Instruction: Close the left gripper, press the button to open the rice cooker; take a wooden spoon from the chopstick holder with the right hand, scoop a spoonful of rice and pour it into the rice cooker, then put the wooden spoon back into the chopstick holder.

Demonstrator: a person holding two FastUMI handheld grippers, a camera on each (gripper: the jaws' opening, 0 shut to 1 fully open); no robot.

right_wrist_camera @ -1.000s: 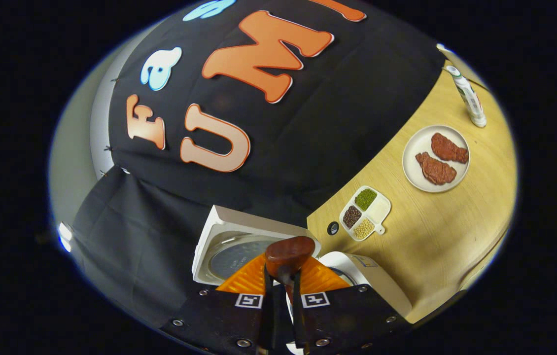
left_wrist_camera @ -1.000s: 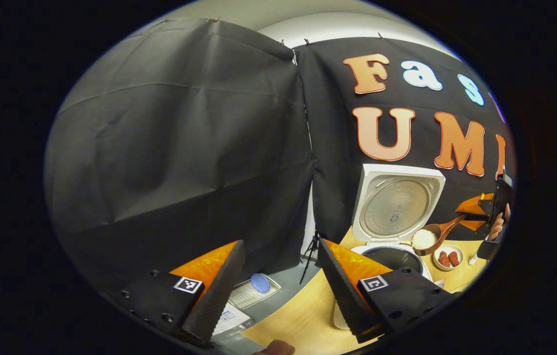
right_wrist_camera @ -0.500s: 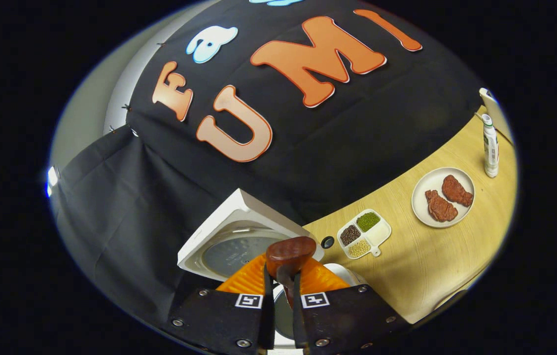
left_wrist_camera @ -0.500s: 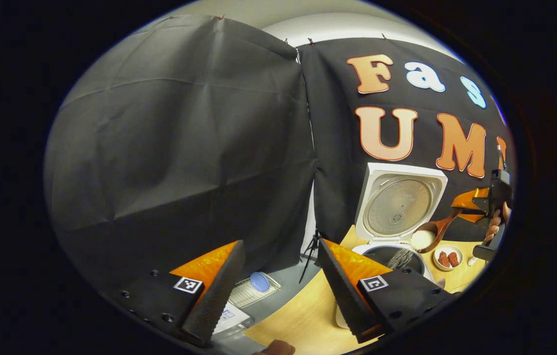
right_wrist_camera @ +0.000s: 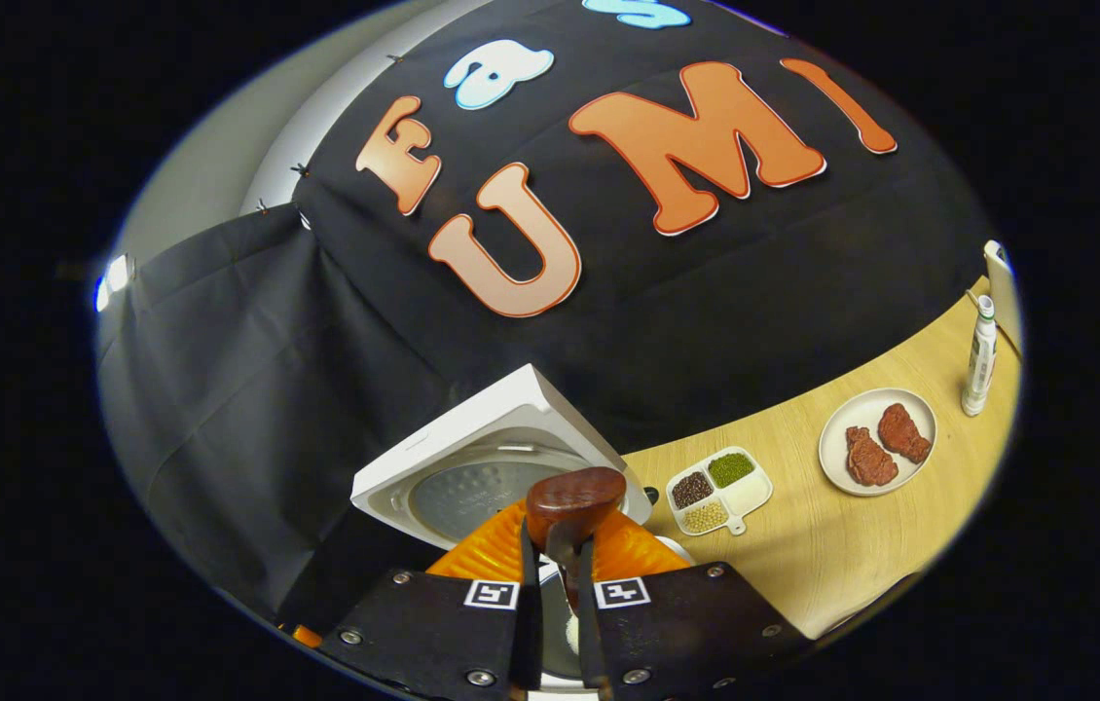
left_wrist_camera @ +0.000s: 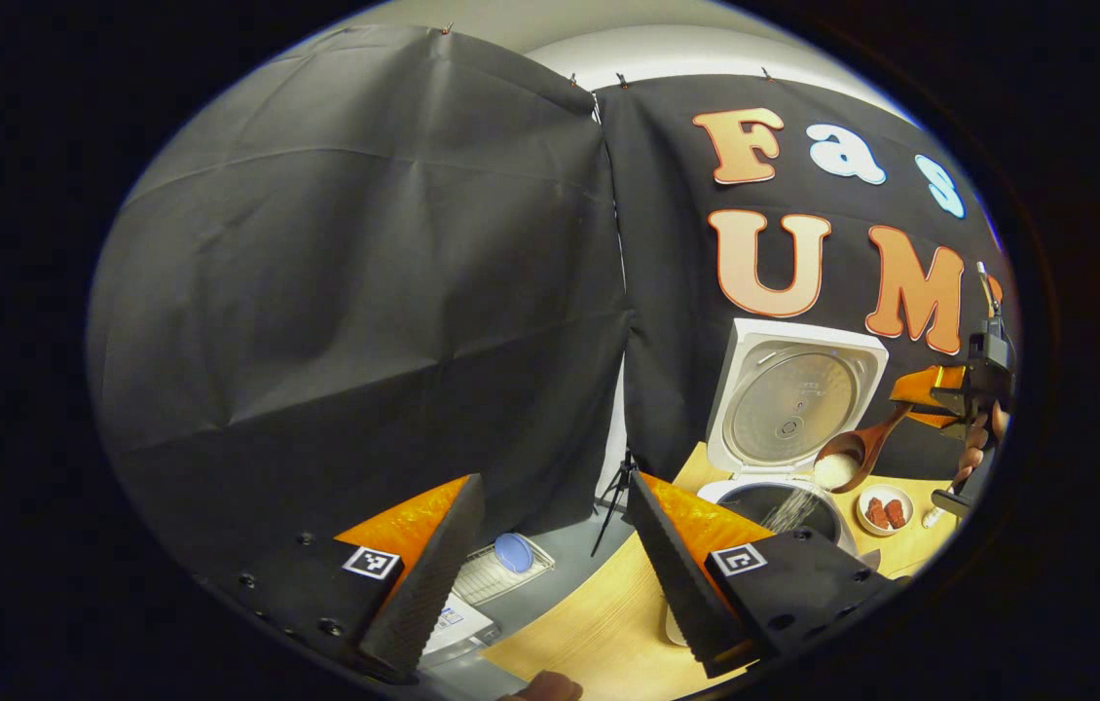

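Note:
The white rice cooker stands with its lid raised; the lid also shows in the right gripper view. My right gripper holds the wooden spoon tilted over the dark pot, and white rice streams from the bowl into it. In the right gripper view my right gripper is shut on the spoon's handle, and the spoon's end rises between its fingers. My left gripper hangs open, away to the left of the cooker, with nothing between its fingers.
On the wooden table lie a divided dish of beans, a plate with two pieces of meat and a white tube. Below the table's left edge sits a blue disc on a rack, near a tripod.
The spoon has tipped further over the pot and rice now pours out of it. The right gripper has rolled, levelling its view. The left gripper has barely moved.

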